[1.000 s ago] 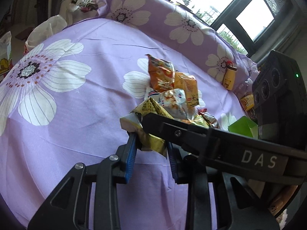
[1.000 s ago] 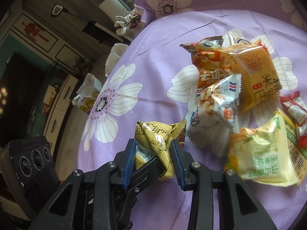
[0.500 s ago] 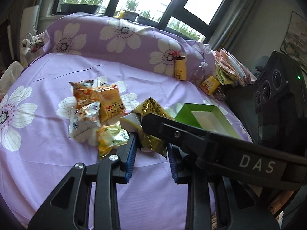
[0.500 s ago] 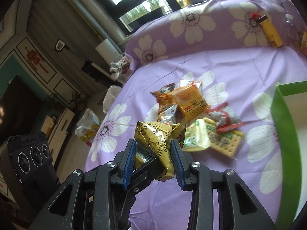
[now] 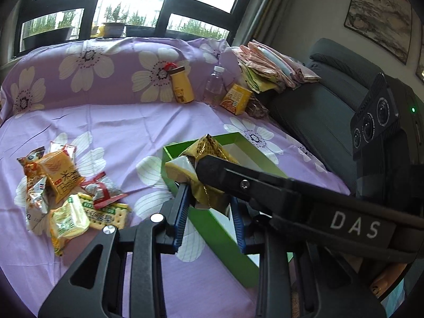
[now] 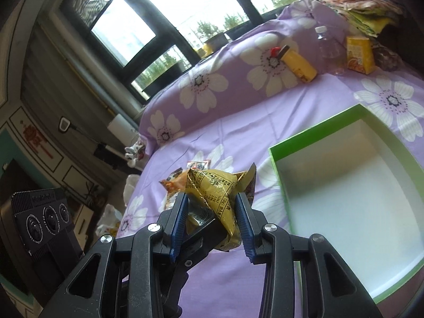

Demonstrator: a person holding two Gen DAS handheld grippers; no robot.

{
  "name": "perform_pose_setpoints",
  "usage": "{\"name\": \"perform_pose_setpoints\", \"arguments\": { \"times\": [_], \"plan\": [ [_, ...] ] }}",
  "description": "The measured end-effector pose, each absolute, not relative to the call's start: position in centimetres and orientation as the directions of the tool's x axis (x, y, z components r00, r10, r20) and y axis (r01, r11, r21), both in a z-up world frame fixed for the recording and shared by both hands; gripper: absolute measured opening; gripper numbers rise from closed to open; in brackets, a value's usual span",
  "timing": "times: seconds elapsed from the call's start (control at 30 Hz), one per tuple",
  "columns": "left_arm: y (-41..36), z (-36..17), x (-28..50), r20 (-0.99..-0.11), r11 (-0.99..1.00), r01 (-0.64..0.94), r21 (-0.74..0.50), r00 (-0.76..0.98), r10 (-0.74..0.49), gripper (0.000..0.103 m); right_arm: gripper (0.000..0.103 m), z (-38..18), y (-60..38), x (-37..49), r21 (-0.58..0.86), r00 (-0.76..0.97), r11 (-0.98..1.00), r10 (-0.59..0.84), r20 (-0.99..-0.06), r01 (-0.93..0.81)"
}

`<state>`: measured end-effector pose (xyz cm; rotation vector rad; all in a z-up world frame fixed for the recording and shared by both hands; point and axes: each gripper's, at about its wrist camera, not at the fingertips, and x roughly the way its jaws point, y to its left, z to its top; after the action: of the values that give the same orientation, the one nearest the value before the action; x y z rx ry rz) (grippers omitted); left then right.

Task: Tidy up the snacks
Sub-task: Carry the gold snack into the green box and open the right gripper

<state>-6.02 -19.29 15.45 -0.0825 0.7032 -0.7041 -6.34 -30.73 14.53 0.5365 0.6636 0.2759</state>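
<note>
A gold packet (image 6: 212, 185) is clamped by both grippers: the right gripper (image 6: 210, 222) pinches it from one side, the left gripper (image 5: 209, 212) from the other, above the near-left corner of the green box (image 6: 275, 164), apparently empty. Other snacks (image 5: 63, 185) lie piled left on the purple bed (image 5: 127, 127).

Daylight reaches you through the windows (image 5: 127, 2), whose panes are blown out to white. The purple bedspread (image 5: 127, 122) is evenly lit with soft shadows. Both fisheye views curve straight lines and darken toward their rounded corners; the green box (image 6: 312, 137) blurs along its near rim.
</note>
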Motion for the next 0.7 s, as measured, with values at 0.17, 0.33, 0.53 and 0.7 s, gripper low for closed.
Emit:
{"name": "perform_pose_setpoints", "arguments": {
  "times": [0.17,0.33,0.53,0.7],
  "plan": [
    [-23.0,14.5,-5.4,-0.580,0.716,0.624,-0.313,0.471,-0.665,0.029,0.040,14.0,-34.2,-7.0,0.542,0.784,0.840,0.326,-0.529,0.016],
    [-26.1,13.0,-4.4,-0.613,0.677,0.647,-0.350,0.389,-0.688,0.028,0.040,12.9,-36.5,-6.7,0.491,0.773,0.860,0.213,-0.597,0.142],
    [-28.2,11.2,-3.2,-0.647,0.656,0.647,-0.388,0.317,-0.694,0.028,0.040,11.0,-39.1,-6.3,0.503,0.747,0.837,0.190,-0.637,0.216],
    [-29.1,9.7,-2.4,-0.669,0.649,0.629,-0.428,0.263,-0.695,0.028,0.040,9.7,-40.0,-5.9,0.491,0.706,0.829,0.177,-0.686,0.269]
  ]
}}
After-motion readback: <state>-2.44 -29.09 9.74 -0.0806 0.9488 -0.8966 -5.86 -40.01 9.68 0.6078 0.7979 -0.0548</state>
